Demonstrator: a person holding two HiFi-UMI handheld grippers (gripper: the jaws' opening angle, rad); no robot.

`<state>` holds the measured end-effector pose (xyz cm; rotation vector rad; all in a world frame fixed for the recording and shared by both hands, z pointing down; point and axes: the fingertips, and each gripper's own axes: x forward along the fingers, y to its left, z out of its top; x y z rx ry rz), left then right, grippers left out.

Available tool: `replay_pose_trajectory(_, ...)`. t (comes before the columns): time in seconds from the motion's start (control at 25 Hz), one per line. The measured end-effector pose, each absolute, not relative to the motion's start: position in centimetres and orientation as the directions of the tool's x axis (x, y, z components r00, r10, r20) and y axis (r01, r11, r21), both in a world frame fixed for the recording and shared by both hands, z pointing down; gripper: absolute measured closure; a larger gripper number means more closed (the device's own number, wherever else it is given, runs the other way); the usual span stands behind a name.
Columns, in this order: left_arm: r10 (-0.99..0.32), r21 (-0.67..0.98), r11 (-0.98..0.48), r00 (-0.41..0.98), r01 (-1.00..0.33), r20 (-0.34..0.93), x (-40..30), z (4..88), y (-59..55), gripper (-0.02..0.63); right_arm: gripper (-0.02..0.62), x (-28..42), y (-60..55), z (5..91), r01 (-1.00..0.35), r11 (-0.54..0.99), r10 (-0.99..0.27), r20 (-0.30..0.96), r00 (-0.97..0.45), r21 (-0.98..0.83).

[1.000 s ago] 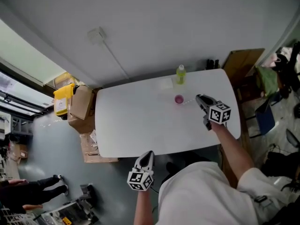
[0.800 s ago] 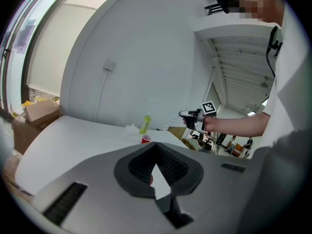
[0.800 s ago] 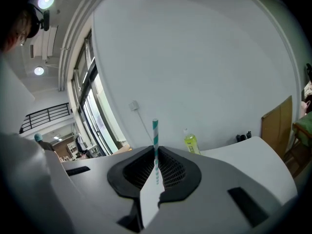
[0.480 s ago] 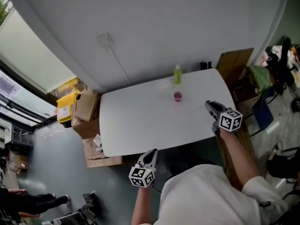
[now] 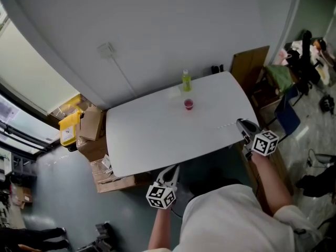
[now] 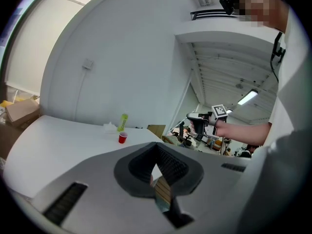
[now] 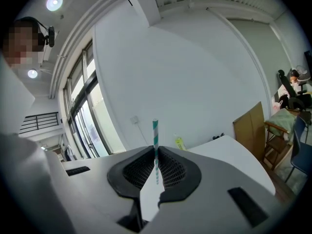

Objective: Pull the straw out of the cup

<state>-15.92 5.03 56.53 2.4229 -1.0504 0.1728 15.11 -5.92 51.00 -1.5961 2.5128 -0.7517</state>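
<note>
The red cup [image 5: 188,104] stands on the white table [image 5: 147,135] toward its far side, with no straw in it; it also shows in the left gripper view [image 6: 122,138]. A teal-and-white striped straw [image 7: 155,140] stands upright between the jaws of my right gripper [image 7: 156,156], which is shut on it. In the head view that gripper [image 5: 244,128] hovers at the table's right near edge, well away from the cup, and the straw [image 5: 226,125] points left from it. My left gripper [image 5: 172,170] hangs off the table's near edge, jaws together and empty.
A green bottle [image 5: 186,81] stands behind the cup beside a white scrap [image 6: 109,126]. Cardboard boxes [image 5: 92,125] and a yellow bin [image 5: 69,127] lie left of the table. A cardboard sheet [image 5: 248,70], a blue chair [image 5: 286,121] and clutter crowd the right.
My right gripper has drawn back from beside the cup to the table's right near edge, carrying the straw. The left gripper rose slightly below the near edge.
</note>
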Motion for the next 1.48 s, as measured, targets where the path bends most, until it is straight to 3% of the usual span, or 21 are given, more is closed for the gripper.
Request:
replay_pose_trajectory(0.48,-0.700,0.378,-0.535,0.647,-0.756,0.303,-13.2,54.9,6.5,0.604,0.545,18.0,-2.4,48.6,-0.802,0.403,-0.860,0.119,-0.497,-0.441)
replay_pose_trajectory(1.48,-0.741,0.360,-0.496,0.601,-0.790,0.299,-10.6,53.3,7.2,0.604,0.545,19.2,-2.2,48.2,-0.754,0.459,-0.824,0.093,-0.559,-0.469)
